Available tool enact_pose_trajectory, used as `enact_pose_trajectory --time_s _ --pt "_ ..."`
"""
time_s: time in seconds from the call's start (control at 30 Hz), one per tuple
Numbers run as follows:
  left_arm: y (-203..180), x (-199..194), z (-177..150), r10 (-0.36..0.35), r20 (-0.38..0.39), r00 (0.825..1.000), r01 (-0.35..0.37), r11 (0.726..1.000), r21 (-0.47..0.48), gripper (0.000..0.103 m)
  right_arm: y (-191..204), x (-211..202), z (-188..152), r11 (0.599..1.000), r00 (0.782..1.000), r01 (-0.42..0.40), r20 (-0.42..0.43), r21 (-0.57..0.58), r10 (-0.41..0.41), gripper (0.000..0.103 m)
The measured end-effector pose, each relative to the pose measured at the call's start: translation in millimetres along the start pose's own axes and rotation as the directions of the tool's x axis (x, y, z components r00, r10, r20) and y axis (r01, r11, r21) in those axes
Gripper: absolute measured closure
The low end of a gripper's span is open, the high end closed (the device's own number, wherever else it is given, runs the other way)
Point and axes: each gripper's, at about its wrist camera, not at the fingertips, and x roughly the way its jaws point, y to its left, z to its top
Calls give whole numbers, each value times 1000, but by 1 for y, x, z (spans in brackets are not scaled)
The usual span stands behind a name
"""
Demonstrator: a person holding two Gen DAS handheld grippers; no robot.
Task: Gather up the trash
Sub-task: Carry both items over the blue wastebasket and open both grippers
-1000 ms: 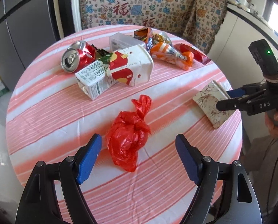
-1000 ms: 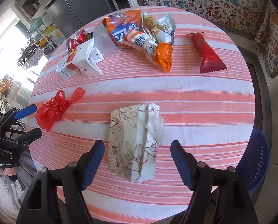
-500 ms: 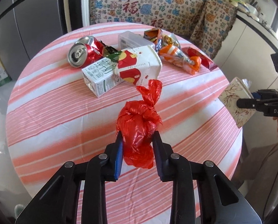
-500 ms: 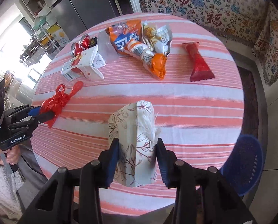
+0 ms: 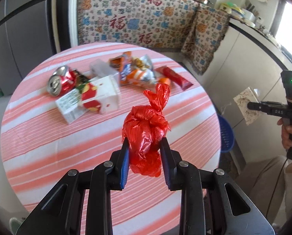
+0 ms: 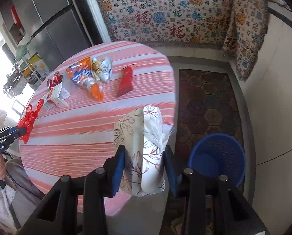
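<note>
Both claws loaded w/ trash, lifted off the table, bin is next.

Left claw [image 5: 145, 152] is pinched on the knotted red bag [image 5: 146, 129], pads squeezing its lower half, knot and tail sticking up past the tips; bag hangs clear of the striped table [image 5: 38, 137], prob. so it can be carried w/o dragging. Right claw [image 6: 144, 166] is clamped on the floral tissue pack [image 6: 144, 146] by its two long sides, white tissue poking out on top; pack sits past the table edge, just beside and above the blue bin [image 6: 218, 156] on the floor, so looks like the drop spot. Rest of trash is on the far side of the table, well apart from both claws: crushed can [image 5: 60, 81], carton [image 5: 91, 99], snack wrappers [image 5: 136, 72], red wrapper [image 5: 175, 76].
</note>
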Motion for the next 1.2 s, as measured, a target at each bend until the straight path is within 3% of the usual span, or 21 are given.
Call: enact_pose_trajectory --time_s 0.27,0.53,0.73,1.03,1.13,1.2 --pt "-143 58 33 -156 -42 987 160 978 131 74 -94 -19 -16 980 989 141 26 140 -146 64" --pt "-261 143 51 -211 -116 971 231 952 200 74 -170 -10 -24 942 973 219 10 256 -229 64" --pt "-300 200 56 -233 -175 957 265 946 189 74 -217 11 -29 914 961 267 -20 304 -274 64" --pt "-331 261 47 -206 -252 945 258 947 190 73 -271 59 -44 887 964 264 -82 377 -252 64" --pt "-338 275 43 -204 -268 942 260 947 191 70 -279 71 -44 888 966 260 -97 378 -241 64" --pt "-341 284 41 -198 -271 942 255 947 195 63 -282 76 -46 890 965 261 -103 374 -239 62"
